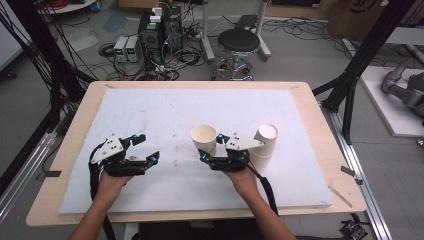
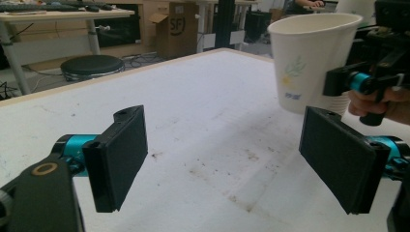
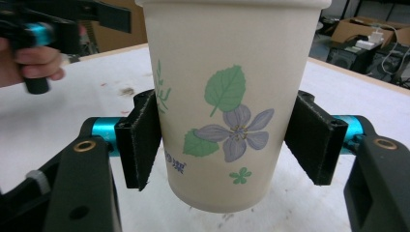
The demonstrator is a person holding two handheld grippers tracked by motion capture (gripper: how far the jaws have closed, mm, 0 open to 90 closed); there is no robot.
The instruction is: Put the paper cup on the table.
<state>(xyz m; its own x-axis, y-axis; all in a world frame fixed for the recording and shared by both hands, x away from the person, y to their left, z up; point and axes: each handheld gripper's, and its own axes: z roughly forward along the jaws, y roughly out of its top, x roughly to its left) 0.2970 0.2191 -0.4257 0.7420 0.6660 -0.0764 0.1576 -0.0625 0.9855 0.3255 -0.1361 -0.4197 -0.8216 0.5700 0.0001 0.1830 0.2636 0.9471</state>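
Note:
A white paper cup [image 1: 204, 137] with a printed flower and leaves hangs just above the white table sheet [image 1: 165, 110], near the middle. My right gripper [image 1: 210, 147] is shut on it; in the right gripper view both black pads [image 3: 140, 145] press the sides of the cup [image 3: 227, 72] low down, and its base casts a shadow on the sheet. To the left, my left gripper [image 1: 149, 148] stands open and holds nothing. In the left gripper view its jaws [image 2: 222, 159] are wide apart over the stained sheet, with the held cup [image 2: 309, 58] off to the right.
A stack of white paper cups [image 1: 265, 142] stands just right of my right hand. The sheet lies on a wooden table [image 1: 320, 125]. On the floor beyond the far edge are a black stool [image 1: 239, 42], computers [image 1: 160, 30] and tangled cables.

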